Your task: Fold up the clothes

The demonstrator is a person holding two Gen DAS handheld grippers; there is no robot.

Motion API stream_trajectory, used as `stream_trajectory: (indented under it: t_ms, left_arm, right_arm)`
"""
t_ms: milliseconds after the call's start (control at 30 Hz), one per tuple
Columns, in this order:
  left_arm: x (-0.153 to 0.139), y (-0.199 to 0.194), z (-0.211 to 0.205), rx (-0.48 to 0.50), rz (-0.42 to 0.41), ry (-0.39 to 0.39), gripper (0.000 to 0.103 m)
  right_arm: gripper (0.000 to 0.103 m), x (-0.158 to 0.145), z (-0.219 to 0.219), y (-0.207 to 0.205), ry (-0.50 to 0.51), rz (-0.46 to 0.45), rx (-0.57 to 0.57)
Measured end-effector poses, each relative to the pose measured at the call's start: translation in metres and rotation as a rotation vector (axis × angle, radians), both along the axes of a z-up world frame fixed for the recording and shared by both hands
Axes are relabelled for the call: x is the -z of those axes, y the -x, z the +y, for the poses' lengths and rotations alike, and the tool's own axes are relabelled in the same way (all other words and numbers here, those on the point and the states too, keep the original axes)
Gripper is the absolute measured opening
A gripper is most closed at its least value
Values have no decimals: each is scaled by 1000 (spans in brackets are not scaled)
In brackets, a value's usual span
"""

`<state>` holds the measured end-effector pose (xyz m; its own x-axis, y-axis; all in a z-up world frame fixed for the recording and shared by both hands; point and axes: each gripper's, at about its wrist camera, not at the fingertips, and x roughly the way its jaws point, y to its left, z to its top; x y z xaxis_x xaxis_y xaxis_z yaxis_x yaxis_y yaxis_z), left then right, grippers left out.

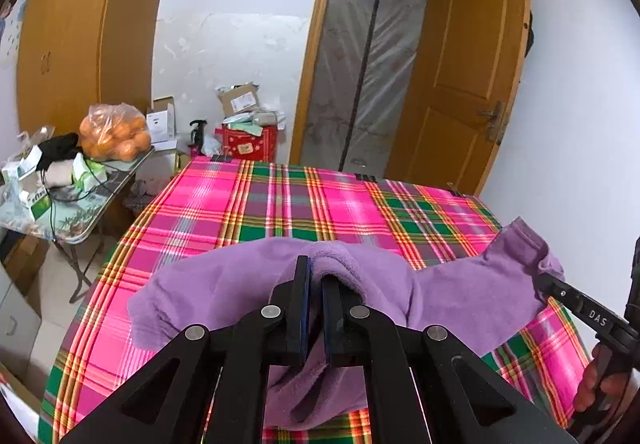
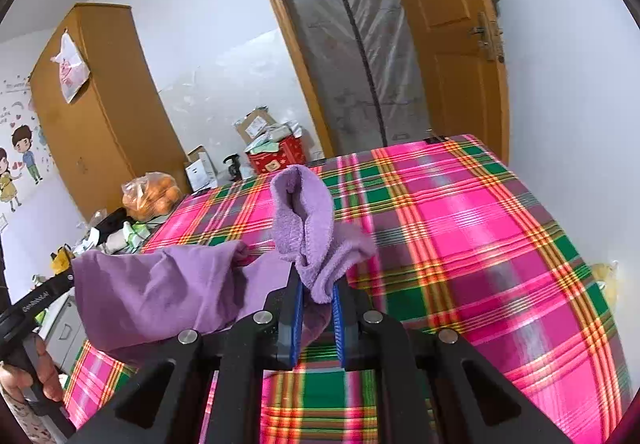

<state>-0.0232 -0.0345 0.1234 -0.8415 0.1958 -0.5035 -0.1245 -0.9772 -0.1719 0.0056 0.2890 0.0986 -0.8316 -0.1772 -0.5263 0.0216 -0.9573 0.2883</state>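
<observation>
A purple fleece garment hangs lifted above a surface covered by a pink and green plaid cloth. My left gripper is shut on a bunched edge of it near the middle. At the right of the left wrist view, my right gripper pinches the garment's far end. In the right wrist view, my right gripper is shut on a folded edge of the garment, which stands up above the blue pads. The garment stretches left to my left gripper. Part of the garment drapes below the jaws, out of sight.
A side table at the left carries a bag of oranges, boxes and cables. A red box and cartons stand by the far wall, beside an open wooden door. A wardrobe is at the left. A hand grips the right handle.
</observation>
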Motion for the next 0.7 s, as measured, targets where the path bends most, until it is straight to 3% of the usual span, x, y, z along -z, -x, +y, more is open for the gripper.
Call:
stream_trajectory:
  t_ms: [433, 700]
  left_arm:
    - [-6, -2, 10, -2, 0, -4, 5]
    - [-1, -4, 18, 23, -19, -16, 5]
  right_arm:
    - [8, 4, 32, -9, 31, 3, 58]
    - [8, -5, 65, -22, 34, 31, 161]
